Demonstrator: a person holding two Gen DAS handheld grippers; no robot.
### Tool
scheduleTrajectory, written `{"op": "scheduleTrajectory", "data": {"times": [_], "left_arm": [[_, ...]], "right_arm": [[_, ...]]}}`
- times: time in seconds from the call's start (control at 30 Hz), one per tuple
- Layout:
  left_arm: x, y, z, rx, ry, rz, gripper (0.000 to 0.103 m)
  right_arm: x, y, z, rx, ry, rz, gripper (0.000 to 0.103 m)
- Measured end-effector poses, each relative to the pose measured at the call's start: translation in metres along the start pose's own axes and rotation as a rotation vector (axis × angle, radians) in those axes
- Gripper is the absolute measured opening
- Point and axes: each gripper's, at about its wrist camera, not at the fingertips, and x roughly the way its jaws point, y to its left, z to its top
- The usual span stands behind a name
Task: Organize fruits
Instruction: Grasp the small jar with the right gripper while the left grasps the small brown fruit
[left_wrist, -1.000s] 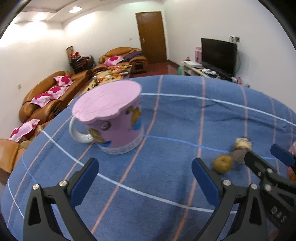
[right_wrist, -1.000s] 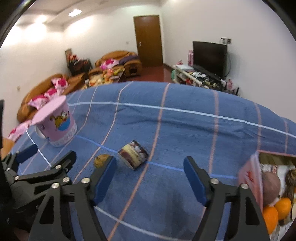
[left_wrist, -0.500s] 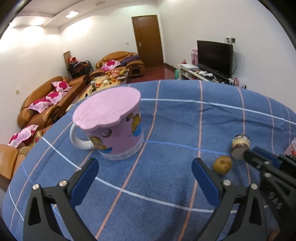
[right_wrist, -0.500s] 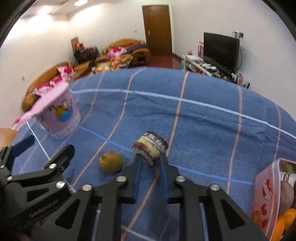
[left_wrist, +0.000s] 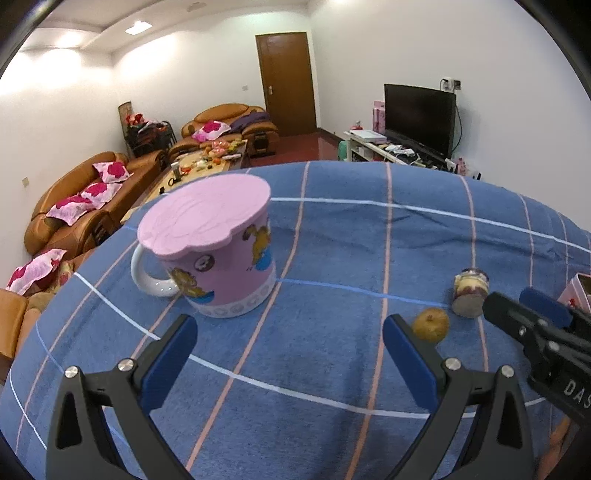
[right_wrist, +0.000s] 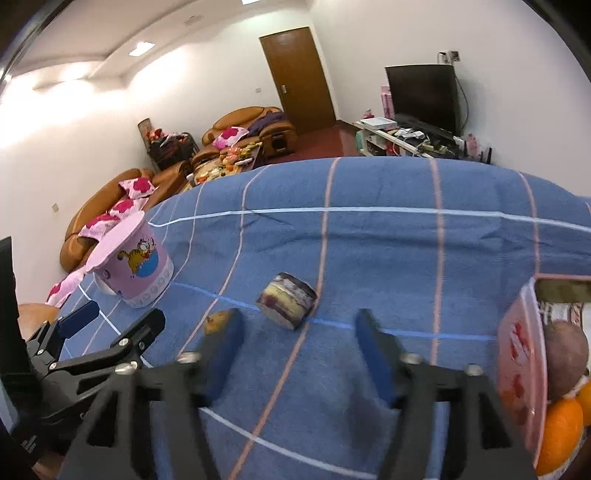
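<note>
On the blue checked cloth with pink and white lines (right_wrist: 388, 258), the pink-walled box holding oranges and a brown round fruit (right_wrist: 521, 369) stands at the right edge of the right wrist view, and everything else is best placed from it. Well to the left of that box lies a small brownish-yellow round fruit (left_wrist: 430, 325), loose on the cloth, with a short cylindrical jar with a purple and cream label (right_wrist: 287, 300) tipped on its side just beside it, between fruit and box. Farther left again, well apart, stands the pink cartoon-printed mug with a white handle and a pink lid (left_wrist: 212, 251). The right gripper (right_wrist: 299, 354) hangs above the cloth short of the jar; its jaws are opening, with only bare cloth between the blue pads, nothing pinched. The left gripper (left_wrist: 288, 354) hovers near the mug with its fingers spread wide and empty. Judging by this, the box already holds several fruits, so part of the sorting looks done; the small loose fruit is probably what remains to be carried to the box, and neither gripper has hold of it yet.
</note>
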Motion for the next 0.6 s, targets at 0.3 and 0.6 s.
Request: {"op": "scheduleTrajectory", "data": {"times": [0.3, 0.6], "left_arm": [[0.003, 0.008, 0.0, -0.006, 0.004, 0.01, 0.102], [-0.003, 0.006, 0.002, -0.01, -0.028, -0.07, 0.102]], "right_arm": [[0.047, 0.018, 0.019, -0.152, 0.133, -0.072, 0.049], [0.003, 0.013, 0.002, -0.127, -0.005, -0.085, 0.046]]}}
